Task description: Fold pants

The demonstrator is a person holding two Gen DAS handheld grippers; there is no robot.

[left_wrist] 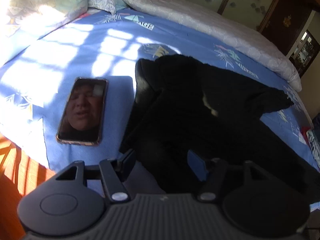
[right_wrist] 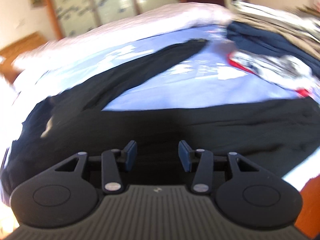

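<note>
On the bed, left wrist view first: black pants (left_wrist: 200, 108) lie spread over a blue sheet (left_wrist: 66, 64), bunched and rumpled toward the far end, w/ a pale tag or lining bit peeking out mid-cloth. Left tool (left_wrist: 162, 164) sits low at the near edge of the fabric, pads wide apart, nothing between them; one pad is over the sheet, the other over black cloth. Phone (left_wrist: 82, 110) lies flat on the sheet just beside the pants, clear of them. Pillow (left_wrist: 40, 6) at the far corner, pale quilt (left_wrist: 200, 18) rolled along the far side. Sun patches on the sheet.

Right wrist view now, blurry: same pants (right_wrist: 160, 124) fill the foreground, one leg (right_wrist: 140, 68) stretching off toward the quilt, the other running wide to the right. So they're laid open in a V, not yet folded, I'd say. Right tool (right_wrist: 158, 156) is also apart, empty, hovering right over the cloth. Pile of other clothes (right_wrist: 270, 50) sits at the far right, apart from the pants.

Handling, my read: soft, limp, light fabric, prob. a bit slippery, so it'll sag and drag if lifted from one point only. Best bet is to pinch at an edge, waistband or leg hem, one tool each, and keep it taut while bringing one leg over the other. Dark cloth hides the seams, so edges are the safest spots to pick.
</note>
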